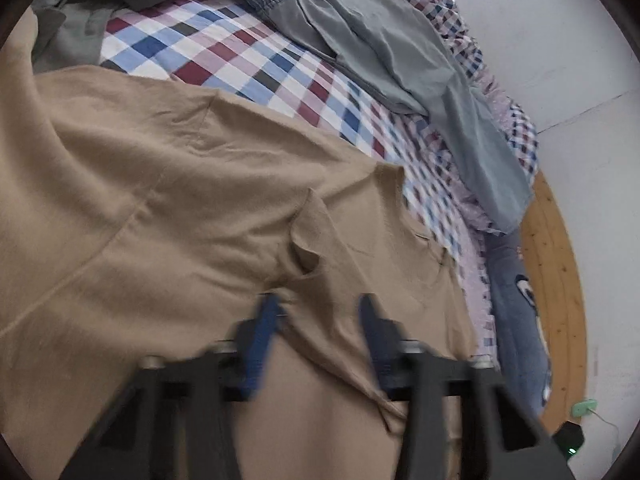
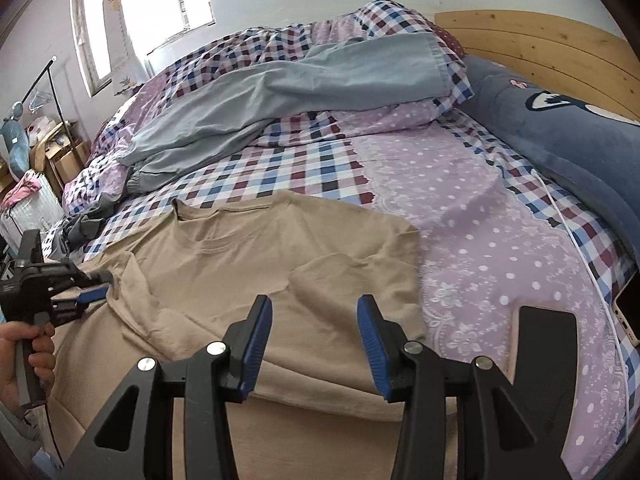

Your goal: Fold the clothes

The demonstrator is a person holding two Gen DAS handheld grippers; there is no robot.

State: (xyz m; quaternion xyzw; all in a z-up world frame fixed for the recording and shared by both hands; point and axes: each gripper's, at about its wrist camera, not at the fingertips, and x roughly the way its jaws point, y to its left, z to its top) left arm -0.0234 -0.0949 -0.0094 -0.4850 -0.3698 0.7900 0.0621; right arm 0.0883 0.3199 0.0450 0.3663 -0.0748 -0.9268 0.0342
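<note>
Tan T-shirt lies on the checked bedsheet, collar toward the far side, right sleeve already folded over the body. Left gripper sits at the left sleeve edge; looks pinched on the cloth in the right view, but its own view is blurred and shows the jaws apart, so can't tell. Right gripper is spread, holding nothing, above the hem half. Judging: left sleeve fold in hand; next needs the sleeve carried across flat. Grey trousers lie beyond.

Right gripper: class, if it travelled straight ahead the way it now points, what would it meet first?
Most likely the tan T-shirt: the right gripper, jaws open, points at the folded-in sleeve just ahead. Depth is unclear.
</note>
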